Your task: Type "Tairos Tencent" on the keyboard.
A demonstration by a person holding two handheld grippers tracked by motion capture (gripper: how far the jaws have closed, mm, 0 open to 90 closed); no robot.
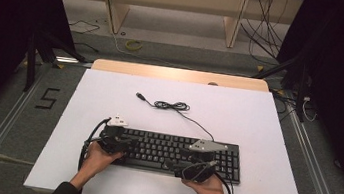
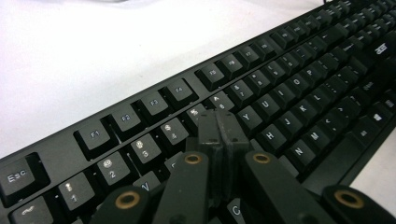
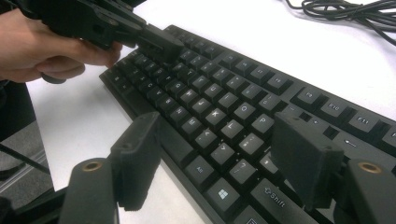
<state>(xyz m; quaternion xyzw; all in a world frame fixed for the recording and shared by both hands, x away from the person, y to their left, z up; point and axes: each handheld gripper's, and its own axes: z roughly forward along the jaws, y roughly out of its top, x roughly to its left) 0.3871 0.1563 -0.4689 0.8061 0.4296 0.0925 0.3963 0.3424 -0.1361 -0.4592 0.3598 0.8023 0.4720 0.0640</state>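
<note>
A black keyboard (image 1: 163,149) lies on the white table top (image 1: 238,116), its cable (image 1: 171,106) coiled behind it and ending in a USB plug (image 1: 139,94). My left gripper (image 1: 127,144) sits over the keyboard's left end. In the left gripper view its jaws (image 2: 219,127) are pressed together with nothing between them, tips low over the keys (image 2: 289,93) near the number row. My right gripper (image 1: 176,167) is at the keyboard's front edge, right of middle. Its jaws (image 3: 222,154) stand wide apart, one over the table, the other above the keys (image 3: 224,93) near Shift. The left gripper (image 3: 161,44) and its hand appear farther off.
The cable coil (image 3: 345,9) lies on the table behind the keyboard. Past the table's far wooden edge (image 1: 178,74), cables and a yellow ring (image 1: 134,45) lie on the floor. A "5" mark (image 1: 47,98) and metal rails flank the table.
</note>
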